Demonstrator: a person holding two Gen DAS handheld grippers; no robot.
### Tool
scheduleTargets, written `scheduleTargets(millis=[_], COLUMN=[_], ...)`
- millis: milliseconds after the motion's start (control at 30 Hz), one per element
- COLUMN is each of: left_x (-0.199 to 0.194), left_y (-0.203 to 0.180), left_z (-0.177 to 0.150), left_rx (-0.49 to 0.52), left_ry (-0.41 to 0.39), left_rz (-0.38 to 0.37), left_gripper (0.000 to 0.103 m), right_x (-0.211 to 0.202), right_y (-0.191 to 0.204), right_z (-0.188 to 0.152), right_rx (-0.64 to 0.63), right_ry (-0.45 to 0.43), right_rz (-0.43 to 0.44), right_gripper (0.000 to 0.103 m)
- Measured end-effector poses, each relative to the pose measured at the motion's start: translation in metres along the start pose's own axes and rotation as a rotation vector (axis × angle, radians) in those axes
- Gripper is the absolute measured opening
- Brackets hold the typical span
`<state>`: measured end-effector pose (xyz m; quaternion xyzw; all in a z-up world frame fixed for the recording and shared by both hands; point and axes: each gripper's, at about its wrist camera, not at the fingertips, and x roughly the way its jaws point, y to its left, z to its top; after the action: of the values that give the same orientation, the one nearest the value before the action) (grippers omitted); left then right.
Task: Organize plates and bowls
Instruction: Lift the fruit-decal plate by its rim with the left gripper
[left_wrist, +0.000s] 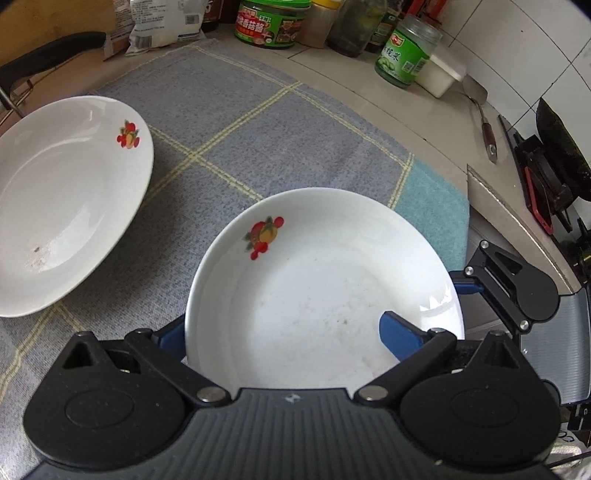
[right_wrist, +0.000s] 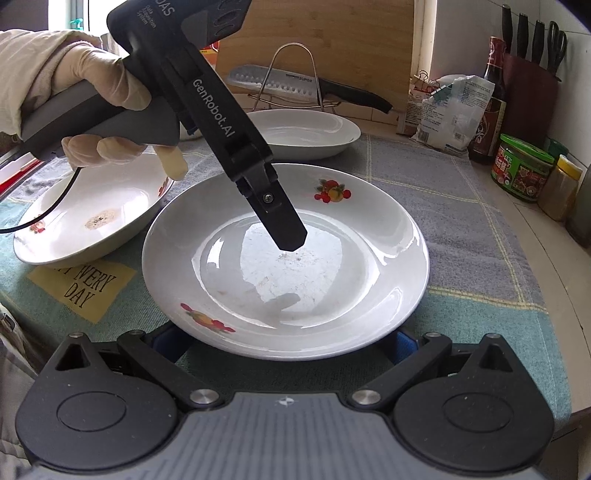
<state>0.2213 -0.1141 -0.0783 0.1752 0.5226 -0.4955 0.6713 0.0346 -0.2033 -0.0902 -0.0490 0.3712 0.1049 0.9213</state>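
Note:
A white plate with fruit decals (left_wrist: 321, 288) (right_wrist: 284, 266) lies on the checked blue-grey cloth (left_wrist: 236, 155). My left gripper (left_wrist: 280, 325) stands open and points steeply down at it. Its right finger is over the plate's inside, and its left finger is outside, hidden behind the left rim. In the right wrist view one of its fingers (right_wrist: 284, 221) hangs just above the plate's middle, with a gloved hand (right_wrist: 92, 81) on the handle. My right gripper (right_wrist: 288, 341) is open, its blue fingertips tucked under the plate's near rim on either side. Whether they touch the rim I cannot tell.
A second decorated plate (left_wrist: 66, 206) (right_wrist: 306, 133) lies further back on the cloth, and a stained dish (right_wrist: 96, 218) sits at the left. Jars (left_wrist: 273, 22) and bottles line the wall. A knife on a rack (right_wrist: 295, 85), a spatula (left_wrist: 484, 122) and a stove with a pan (left_wrist: 561, 147) border the cloth.

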Motion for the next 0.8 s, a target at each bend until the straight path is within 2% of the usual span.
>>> scheduleTargets(millis=[267,567,800], left_x=[-0.002,0.001,-0.003], left_y=[0.011,0.01,0.011], left_z=[0.005,0.008,0.007], left_rx=[-0.04,-0.047,-0.055], left_ry=[0.021,0.028,0.026], left_rz=[-0.048,-0.06,-0.048], left_gripper=[0.098,0.097,0.094], right_x=[-0.002,0.001,0.002], right_y=[-0.009,-0.012,-0.011], right_z=[-0.001,0.002,0.008], right_rx=[-0.026,-0.056,-0.062], right_ry=[0.003,0.008,0.044], right_rz=[0.03,0.067,0.062], right_gripper=[0.103,0.103,0.103])
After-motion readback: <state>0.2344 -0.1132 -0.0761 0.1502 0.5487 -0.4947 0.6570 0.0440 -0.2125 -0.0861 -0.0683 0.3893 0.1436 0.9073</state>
